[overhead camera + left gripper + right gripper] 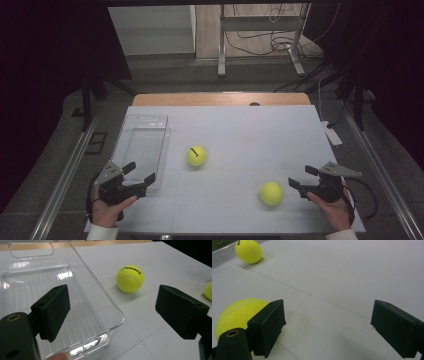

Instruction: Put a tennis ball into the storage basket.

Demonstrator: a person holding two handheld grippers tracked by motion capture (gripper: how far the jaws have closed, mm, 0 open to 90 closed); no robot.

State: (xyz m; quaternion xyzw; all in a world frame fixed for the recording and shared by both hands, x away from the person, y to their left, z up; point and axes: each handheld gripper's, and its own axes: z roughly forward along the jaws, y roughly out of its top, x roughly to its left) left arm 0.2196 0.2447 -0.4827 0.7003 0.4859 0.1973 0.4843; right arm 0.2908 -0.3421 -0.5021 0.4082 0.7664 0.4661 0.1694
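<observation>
Lab: dark curtains (50, 50), floor cables (260, 42), test table (280, 125).

the counter (240, 125) lies bare across its far and right parts, wide room for a pass. on the left a clear plastic tray (141, 145) stands with raised walls; its near corner sits just before the left hand-held gripper (137, 173), blocking a low straight path. one tennis ball (196, 156) rests just right of the tray, with a free lane between them. a second tennis ball (271, 193) sits near the right hand-held gripper (302, 177), just off its left jaw, while bare counter lies straight ahead between its jaws.
</observation>
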